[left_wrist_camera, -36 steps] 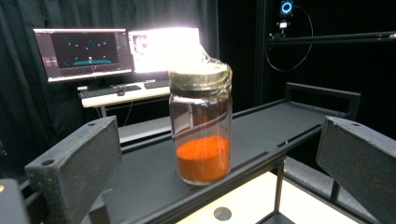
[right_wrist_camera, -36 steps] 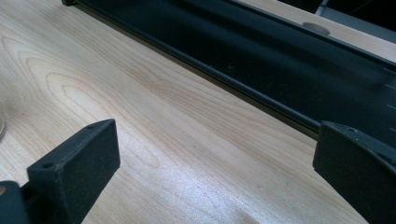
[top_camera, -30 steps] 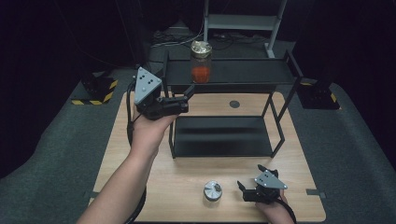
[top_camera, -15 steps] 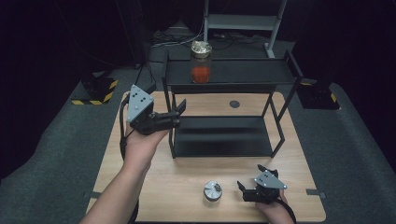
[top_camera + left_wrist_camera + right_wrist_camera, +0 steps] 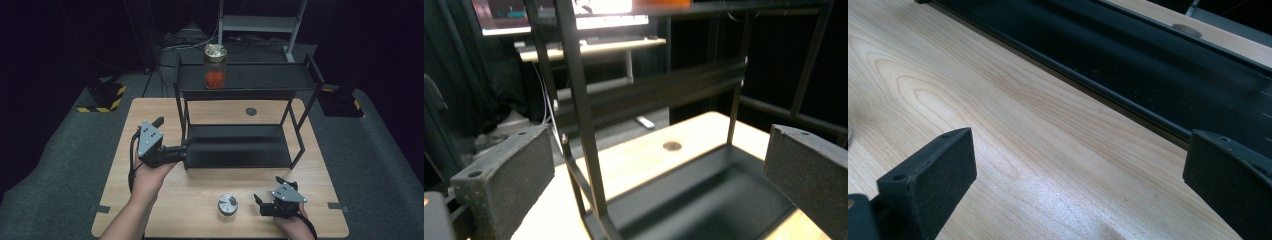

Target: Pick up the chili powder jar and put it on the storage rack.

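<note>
While watched from above, drew the left gripper point(image 5: 174, 133) back and down from the rack point(image 5: 270, 77), jaws spread and empty, with the glass jar point(image 5: 215, 66) on the top shelf well ahead of them. Held the right gripper point(image 5: 267, 191) low and released, with the round metal lid point(image 5: 228, 204) just beside its jaws.

Along the left gripper point(image 5: 659, 165), framed the corner post point(image 5: 584, 115) between the jaws.

Along the right gripper point(image 5: 1078, 170), showed bare tabletop point(image 5: 998, 100) between the jaws and the lower shelf point(image 5: 1148, 55) ahead.

Judged the jar placed and the lid next.

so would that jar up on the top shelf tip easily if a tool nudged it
Probably: the jar looks tall and narrow, so a high push might topple it. Its clear walls suggest glass, likely fragile. The red contents sit low, which may steady it somewhat.
</note>
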The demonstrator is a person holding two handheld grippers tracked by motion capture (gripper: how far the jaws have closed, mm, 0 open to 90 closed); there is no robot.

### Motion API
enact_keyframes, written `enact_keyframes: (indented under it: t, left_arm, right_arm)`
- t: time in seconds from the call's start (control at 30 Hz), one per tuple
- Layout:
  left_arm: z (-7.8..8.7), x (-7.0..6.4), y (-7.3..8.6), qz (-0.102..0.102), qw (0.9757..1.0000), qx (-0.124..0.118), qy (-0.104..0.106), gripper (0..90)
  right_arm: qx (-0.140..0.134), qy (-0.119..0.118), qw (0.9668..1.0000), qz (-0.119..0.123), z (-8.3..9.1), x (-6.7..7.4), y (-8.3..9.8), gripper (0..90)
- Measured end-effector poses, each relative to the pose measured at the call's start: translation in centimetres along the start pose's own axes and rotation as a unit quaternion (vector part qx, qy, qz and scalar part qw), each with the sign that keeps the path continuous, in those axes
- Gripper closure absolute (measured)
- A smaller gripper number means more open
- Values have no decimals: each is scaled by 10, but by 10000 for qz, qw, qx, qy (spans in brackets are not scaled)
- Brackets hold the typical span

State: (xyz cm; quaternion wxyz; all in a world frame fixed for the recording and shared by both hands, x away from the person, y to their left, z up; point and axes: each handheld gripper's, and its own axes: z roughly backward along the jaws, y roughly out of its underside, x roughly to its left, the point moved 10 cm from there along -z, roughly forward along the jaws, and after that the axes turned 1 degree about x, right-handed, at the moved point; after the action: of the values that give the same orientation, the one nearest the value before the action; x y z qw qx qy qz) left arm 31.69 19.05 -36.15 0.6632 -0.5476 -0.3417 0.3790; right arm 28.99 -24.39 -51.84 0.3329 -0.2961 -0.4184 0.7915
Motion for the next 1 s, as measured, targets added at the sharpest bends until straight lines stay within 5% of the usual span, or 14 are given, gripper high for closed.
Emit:
enact_keyframes:
  t: [0.3, 0.67, 0.9, 1.0]
  left_arm:
    - [7, 4, 47, -20, 9992, 394, -71, 3]
    - [14, 4, 105, 192, 9950, 977, 23, 3]
    - [16, 3, 140, 221, 9900, 1394, 84, 3]
    - [16, 3, 157, 72, 9846, 1745, 89, 3]
  right_arm:
    - [4, 13, 10000, 7, 0, 1, 0, 0]
    - [25, 90, 9999, 41, -1, 2, -1, 0]
    - [24, 101, 9999, -19, 0, 2, 0, 0]
    - [28, 113, 9999, -1, -1, 2, -1, 0]
